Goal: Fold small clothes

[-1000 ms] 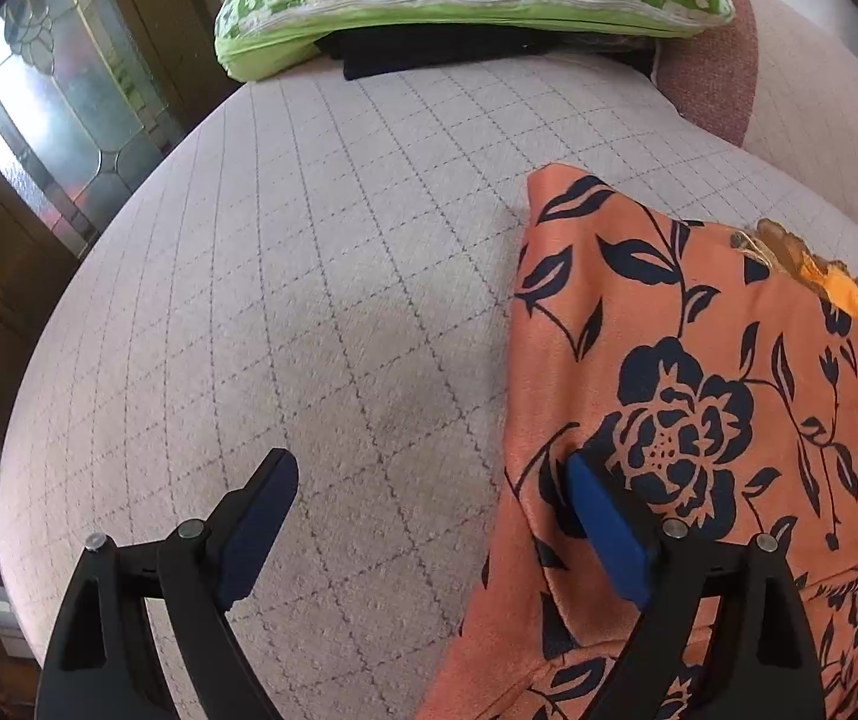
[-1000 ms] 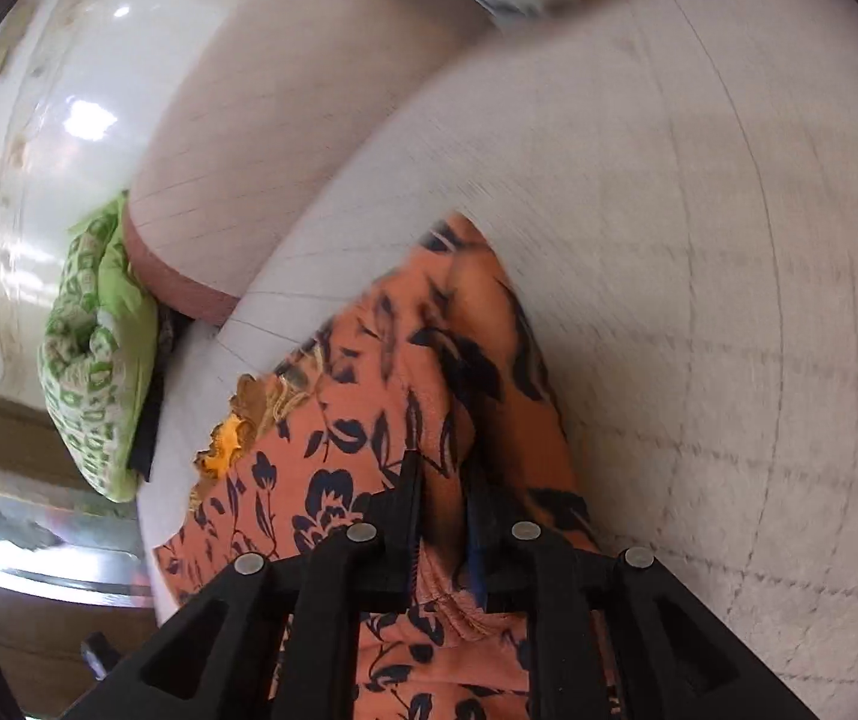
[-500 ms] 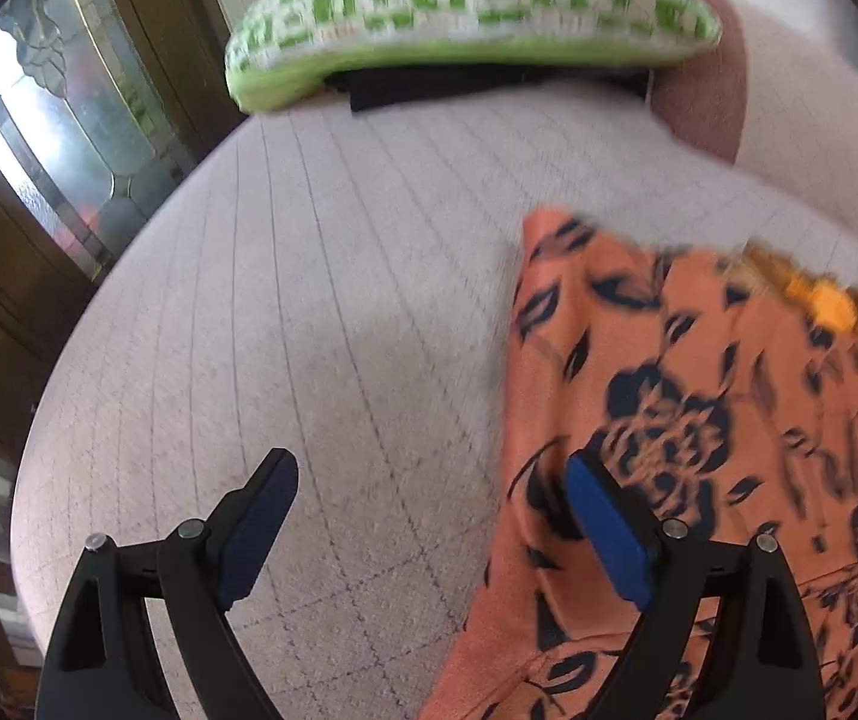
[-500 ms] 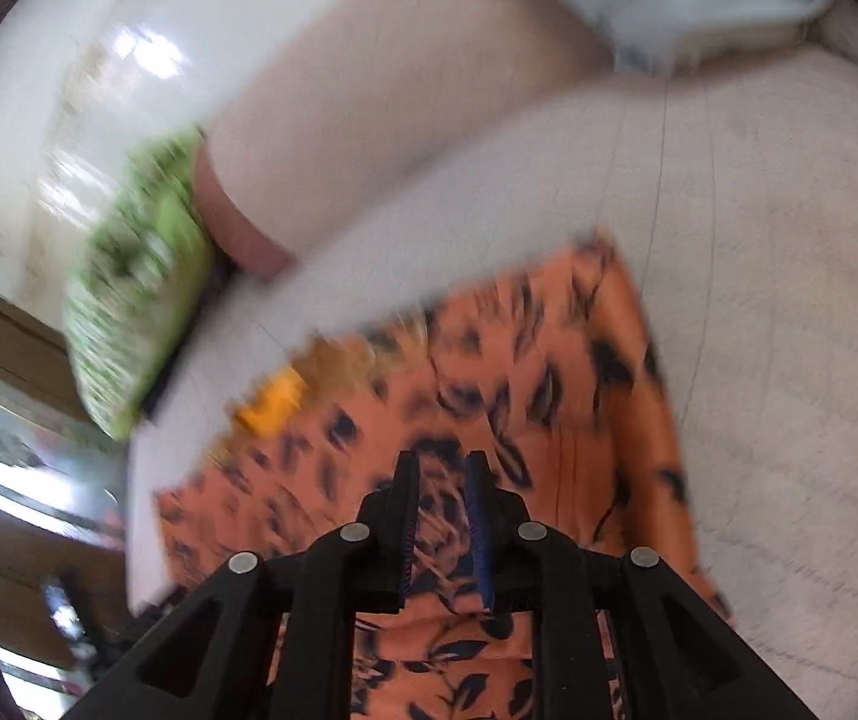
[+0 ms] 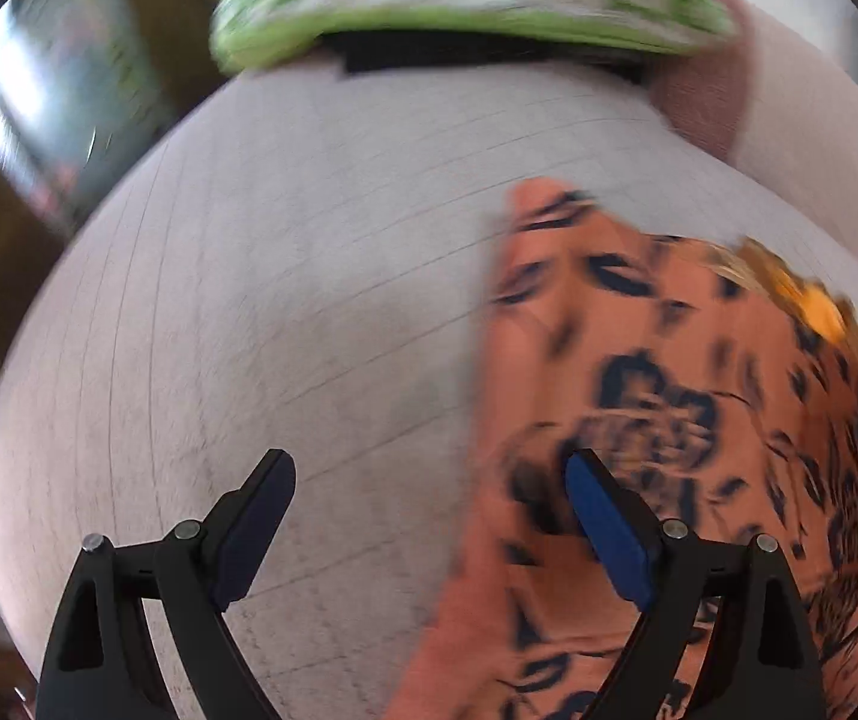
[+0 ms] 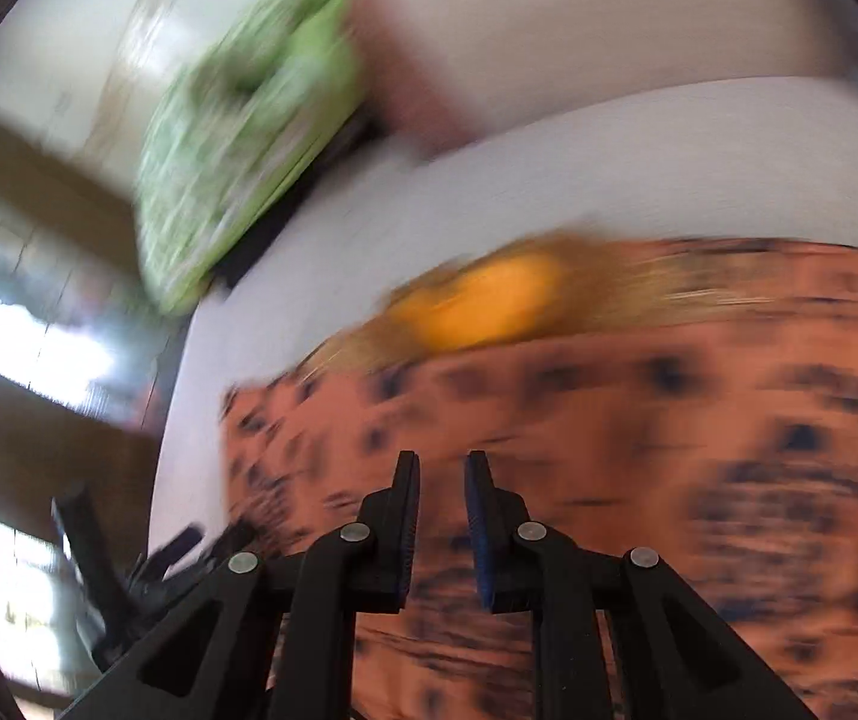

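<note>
Orange floral garment (image 5: pixel 669 420) spread on grey quilted bed (image 5: pixel 279 300), lower right of left view; left gripper (image 5: pixel 429 492) wide open, empty, one finger over cloth. Right view, blurred: right gripper (image 6: pixel 441 480) narrowly parted, gripping nothing, above garment (image 6: pixel 639 450).

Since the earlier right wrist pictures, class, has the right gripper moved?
Yes. The right gripper has swung toward the green pillow, which now looks larger and more central, and the orange floral garment fills the lower view.
</note>
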Action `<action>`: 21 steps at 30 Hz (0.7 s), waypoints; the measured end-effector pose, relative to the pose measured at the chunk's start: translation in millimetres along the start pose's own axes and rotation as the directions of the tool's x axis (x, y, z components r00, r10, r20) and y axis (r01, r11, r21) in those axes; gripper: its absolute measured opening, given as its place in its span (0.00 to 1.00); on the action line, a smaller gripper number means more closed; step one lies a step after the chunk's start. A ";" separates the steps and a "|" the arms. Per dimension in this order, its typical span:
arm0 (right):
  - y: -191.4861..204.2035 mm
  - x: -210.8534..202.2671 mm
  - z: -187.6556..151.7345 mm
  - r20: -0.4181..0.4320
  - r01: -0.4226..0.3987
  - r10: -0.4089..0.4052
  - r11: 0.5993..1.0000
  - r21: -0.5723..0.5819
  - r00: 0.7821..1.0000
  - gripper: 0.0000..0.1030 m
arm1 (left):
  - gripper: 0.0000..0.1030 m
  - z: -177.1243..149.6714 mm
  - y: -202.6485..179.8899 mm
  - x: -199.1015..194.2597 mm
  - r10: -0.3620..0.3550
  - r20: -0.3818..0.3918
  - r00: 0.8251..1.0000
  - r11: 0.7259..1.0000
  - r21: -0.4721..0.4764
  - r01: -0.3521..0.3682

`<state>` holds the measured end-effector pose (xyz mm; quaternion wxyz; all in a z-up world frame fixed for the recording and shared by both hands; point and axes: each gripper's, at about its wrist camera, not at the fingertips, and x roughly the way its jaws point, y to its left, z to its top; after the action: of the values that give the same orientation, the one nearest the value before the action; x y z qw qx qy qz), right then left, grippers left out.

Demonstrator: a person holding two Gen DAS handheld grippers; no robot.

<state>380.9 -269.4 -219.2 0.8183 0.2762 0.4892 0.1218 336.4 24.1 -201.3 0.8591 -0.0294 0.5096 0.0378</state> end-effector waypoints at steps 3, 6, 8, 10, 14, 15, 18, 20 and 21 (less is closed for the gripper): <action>26.1 39.2 1.1 -0.033 0.004 -0.006 0.999 -0.043 0.999 0.17 | 0.89 0.5 6.1 4.3 -0.029 -0.022 0.999 0.999 -0.041 0.028; 32.7 61.0 11.3 0.013 0.057 -0.057 0.997 -0.056 0.998 0.16 | 0.90 -0.6 -3.9 3.6 0.012 -0.010 1.000 1.000 0.006 -0.012; 28.0 61.0 19.9 0.017 0.045 -0.045 0.999 -0.006 0.999 0.16 | 0.90 0.3 -10.2 1.7 0.021 -0.008 1.000 1.000 0.015 -0.021; 17.7 45.8 23.0 0.054 0.040 -0.042 0.998 0.044 0.998 0.16 | 0.90 1.7 -11.8 0.4 0.012 -0.017 1.000 1.000 0.002 -0.012; -18.6 -15.0 15.0 0.177 0.134 -0.141 0.990 0.053 0.974 0.16 | 0.90 1.1 -6.4 -8.2 0.024 -0.012 1.000 1.000 -0.006 -0.024; -32.6 -31.5 9.8 0.199 0.146 -0.159 0.986 0.079 0.967 0.16 | 0.90 0.8 -3.7 -9.6 0.037 -0.001 0.999 0.999 0.005 -0.037; -73.1 -77.0 -10.7 0.227 0.206 -0.230 0.971 0.124 0.946 0.16 | 0.90 -5.2 -11.3 -19.4 0.067 0.021 0.998 0.996 0.048 -0.068; -93.3 -96.0 -26.1 0.219 0.274 -0.296 0.953 0.126 0.930 0.16 | 0.90 -7.2 -15.2 -18.2 0.069 0.009 0.998 0.996 0.057 -0.070; -103.7 -102.2 -36.1 0.195 0.320 -0.339 0.940 0.120 0.921 0.16 | 0.90 -8.1 -16.5 -17.4 0.067 0.002 0.998 0.996 0.055 -0.067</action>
<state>292.0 -390.1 -216.8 0.8620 0.2364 0.4431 -0.0690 322.5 6.3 -189.8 0.8578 0.0112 0.5111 0.0525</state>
